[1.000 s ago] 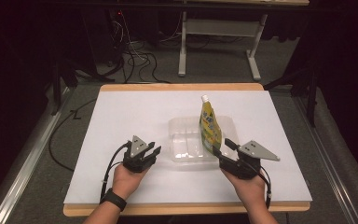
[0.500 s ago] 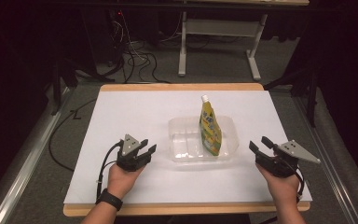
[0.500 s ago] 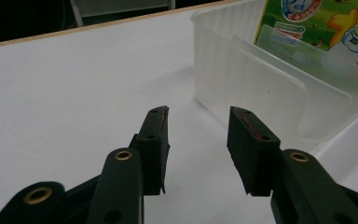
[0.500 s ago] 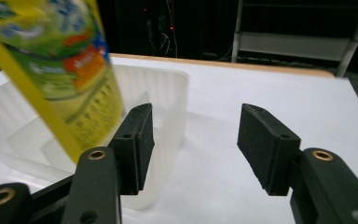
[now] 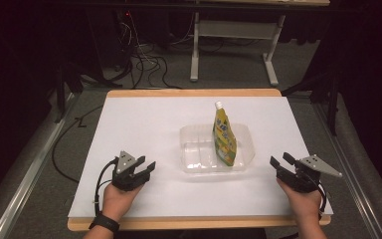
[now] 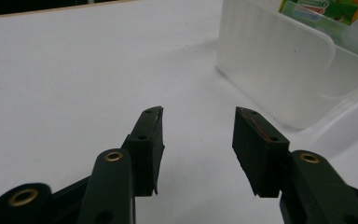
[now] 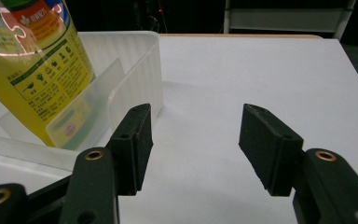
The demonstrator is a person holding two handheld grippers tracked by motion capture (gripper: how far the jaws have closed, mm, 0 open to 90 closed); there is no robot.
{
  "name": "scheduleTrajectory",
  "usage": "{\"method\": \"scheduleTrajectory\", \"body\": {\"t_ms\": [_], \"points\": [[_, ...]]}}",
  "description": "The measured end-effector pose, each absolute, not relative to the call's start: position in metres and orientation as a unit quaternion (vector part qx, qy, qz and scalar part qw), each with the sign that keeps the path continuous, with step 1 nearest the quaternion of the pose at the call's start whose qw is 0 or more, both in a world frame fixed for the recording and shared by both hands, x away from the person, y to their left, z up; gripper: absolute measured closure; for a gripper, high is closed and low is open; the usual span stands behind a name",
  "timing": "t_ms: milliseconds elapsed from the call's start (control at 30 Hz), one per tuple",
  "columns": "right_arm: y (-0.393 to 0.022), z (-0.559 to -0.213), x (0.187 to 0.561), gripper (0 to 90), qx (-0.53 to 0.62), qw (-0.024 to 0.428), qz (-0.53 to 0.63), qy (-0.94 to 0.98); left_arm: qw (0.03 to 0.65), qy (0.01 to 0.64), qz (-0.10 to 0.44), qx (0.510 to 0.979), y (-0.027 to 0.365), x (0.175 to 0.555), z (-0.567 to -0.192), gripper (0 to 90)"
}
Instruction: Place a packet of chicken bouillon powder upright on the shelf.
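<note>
A clear plastic tray (image 5: pixel 191 149) sits on the white table top, right of centre. A yellow spouted pouch (image 5: pixel 224 137) stands upright in its right half. My left gripper (image 5: pixel 145 164) rests near the front edge, left of the tray; its jaws have just been opening and nothing is between them. In the left gripper view the gripper (image 6: pixel 198 114) points at bare table, with the tray wall (image 6: pixel 270 60) to its right. My right gripper (image 5: pixel 280 159) is open beside the tray's right end. In the right gripper view the gripper (image 7: pixel 196 109) has the pouch (image 7: pixel 32 60) and tray (image 7: pixel 135 70) to its left.
The white sheet (image 5: pixel 144 124) covers a wooden table whose edge (image 5: pixel 194 222) shows at the front. Beyond the far edge are dark floor, tangled cables (image 5: pixel 144 59) and a white table frame (image 5: pixel 229 45). Metal rails (image 5: pixel 30 169) run along both sides.
My right gripper has drawn back from the tray's front right corner to the right. My left gripper has shifted a little left, away from the tray, with its jaws wider apart.
</note>
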State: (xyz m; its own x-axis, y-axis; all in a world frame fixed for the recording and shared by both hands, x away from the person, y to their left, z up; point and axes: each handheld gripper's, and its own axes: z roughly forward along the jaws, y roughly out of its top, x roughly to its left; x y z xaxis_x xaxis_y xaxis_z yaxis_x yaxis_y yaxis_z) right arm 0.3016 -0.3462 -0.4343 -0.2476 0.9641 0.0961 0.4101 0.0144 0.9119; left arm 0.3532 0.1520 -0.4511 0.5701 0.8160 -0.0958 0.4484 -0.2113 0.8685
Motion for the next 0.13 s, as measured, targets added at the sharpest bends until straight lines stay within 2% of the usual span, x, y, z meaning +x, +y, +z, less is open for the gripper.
{"method": "scheduleTrajectory", "body": {"t_ms": [133], "points": [[-0.3443,-0.4314,0.3001,44.5,0.532,0.314,0.457,0.64,0.469,0.392,0.211,0.763,0.1456,0.3478,-0.4454,51.6]]}}
